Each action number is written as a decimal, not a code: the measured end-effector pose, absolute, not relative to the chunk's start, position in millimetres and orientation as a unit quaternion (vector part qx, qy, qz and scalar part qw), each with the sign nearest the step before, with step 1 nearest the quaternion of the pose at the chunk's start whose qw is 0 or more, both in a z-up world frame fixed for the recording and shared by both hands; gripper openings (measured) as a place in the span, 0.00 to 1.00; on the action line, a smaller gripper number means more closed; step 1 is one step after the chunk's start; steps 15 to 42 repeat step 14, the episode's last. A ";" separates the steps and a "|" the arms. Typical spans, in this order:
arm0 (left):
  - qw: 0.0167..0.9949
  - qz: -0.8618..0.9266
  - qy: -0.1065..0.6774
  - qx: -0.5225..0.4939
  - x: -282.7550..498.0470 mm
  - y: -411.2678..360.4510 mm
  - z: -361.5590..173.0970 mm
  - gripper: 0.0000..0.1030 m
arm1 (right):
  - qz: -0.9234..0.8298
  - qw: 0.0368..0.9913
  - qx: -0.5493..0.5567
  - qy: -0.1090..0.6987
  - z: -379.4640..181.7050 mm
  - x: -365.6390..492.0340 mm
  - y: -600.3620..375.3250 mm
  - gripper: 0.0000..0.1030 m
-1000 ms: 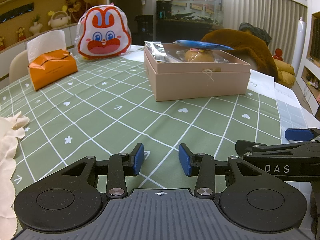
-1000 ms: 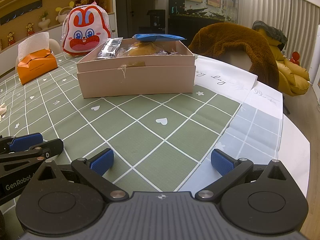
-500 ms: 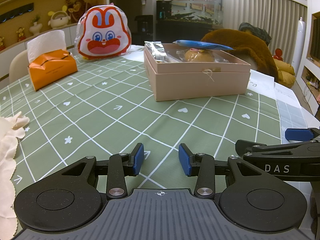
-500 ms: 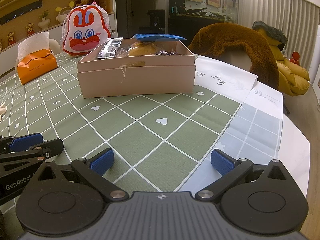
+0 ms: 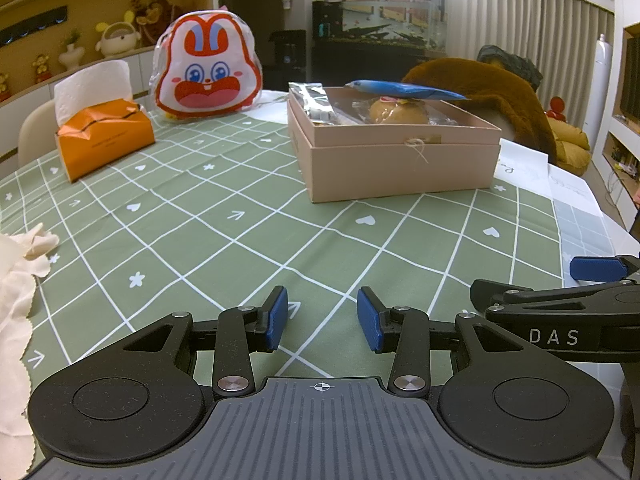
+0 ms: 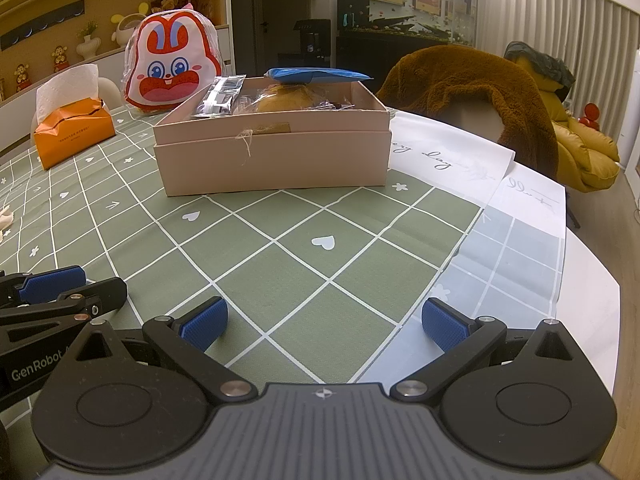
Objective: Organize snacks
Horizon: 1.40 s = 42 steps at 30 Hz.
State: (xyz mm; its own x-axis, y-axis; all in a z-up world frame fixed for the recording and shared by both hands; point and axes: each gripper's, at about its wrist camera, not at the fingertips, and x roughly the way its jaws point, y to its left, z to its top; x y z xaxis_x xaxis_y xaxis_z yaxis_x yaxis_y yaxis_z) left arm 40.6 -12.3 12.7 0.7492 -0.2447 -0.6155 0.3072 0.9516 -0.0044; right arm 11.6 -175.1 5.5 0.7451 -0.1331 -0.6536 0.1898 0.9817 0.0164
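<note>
A pink cardboard box (image 5: 400,162) (image 6: 272,160) stands on the green checked tablecloth (image 5: 240,240). Inside it lie a silver wrapped snack (image 5: 312,100) (image 6: 220,94), a wrapped bun (image 5: 398,110) (image 6: 286,100) and a blue packet (image 5: 404,90) (image 6: 316,74) resting across the top. My left gripper (image 5: 322,318) hovers low over the cloth well in front of the box, open with nothing between its pads. My right gripper (image 6: 324,322) is beside it on the right, open wider and empty.
A rabbit-face bag (image 5: 208,68) and an orange tissue box (image 5: 104,136) stand at the back left. A cream cloth (image 5: 16,300) lies at the left edge. A chair with a brown fur throw (image 6: 472,92) stands behind the table's right side.
</note>
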 end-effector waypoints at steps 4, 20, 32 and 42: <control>0.934 -0.147 0.322 0.050 40.4 -12.6 12.7 0.43 | -0.087 0.933 0.041 0.346 5.5 11.6 -175.1 1.00; 0.934 -0.149 0.321 0.049 39.9 -12.6 12.5 0.43 | -0.086 0.933 0.041 0.346 5.5 11.7 -175.4 1.00; 0.934 -0.149 0.321 0.049 39.9 -12.6 12.5 0.43 | -0.086 0.933 0.041 0.346 5.5 11.7 -175.4 1.00; 0.934 -0.149 0.321 0.049 39.9 -12.6 12.5 0.43 | -0.086 0.933 0.041 0.346 5.5 11.7 -175.4 1.00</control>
